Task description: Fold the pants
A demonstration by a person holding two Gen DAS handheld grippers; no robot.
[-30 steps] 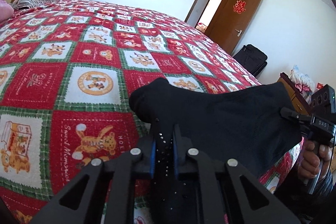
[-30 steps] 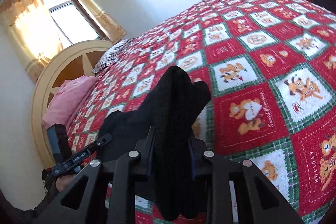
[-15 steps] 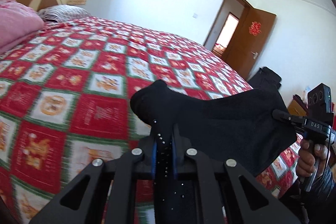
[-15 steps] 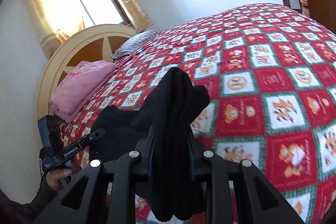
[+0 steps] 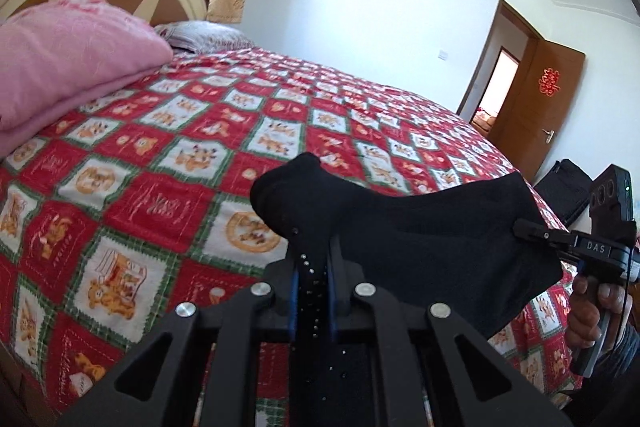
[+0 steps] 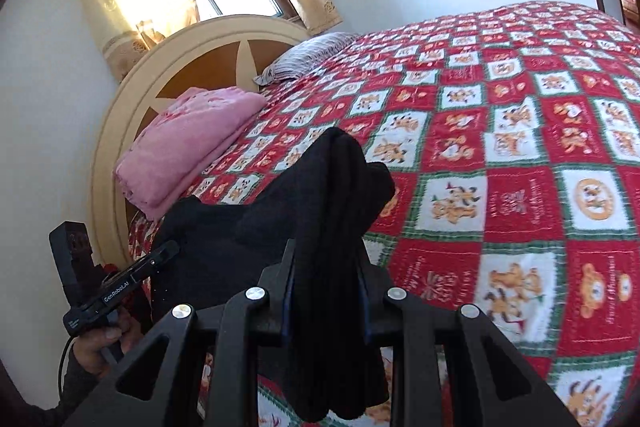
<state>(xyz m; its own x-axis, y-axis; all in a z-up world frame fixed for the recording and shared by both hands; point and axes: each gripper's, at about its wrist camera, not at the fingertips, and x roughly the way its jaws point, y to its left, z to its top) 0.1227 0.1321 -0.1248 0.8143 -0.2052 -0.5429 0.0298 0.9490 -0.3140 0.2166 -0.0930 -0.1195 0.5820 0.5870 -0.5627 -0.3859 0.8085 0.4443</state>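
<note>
The black pants (image 5: 420,227) hang in the air above the near edge of the bed (image 5: 200,155), stretched as a band between the two grippers and clear of the red checked bedspread (image 6: 520,187). The left gripper (image 5: 313,259) pinches a thin layer of the cloth between its fingers; the right gripper (image 6: 326,267) is clamped on a thicker, bunched wad that droops below it. This looks like the carrying step, with the garment lifted and held taut before it is spread or doubled. The next move likely calls for lowering both ends together onto the bedspread, well short of the pink blanket (image 6: 188,143) by the headboard (image 6: 132,99), keeping tension so no creases form.
</note>
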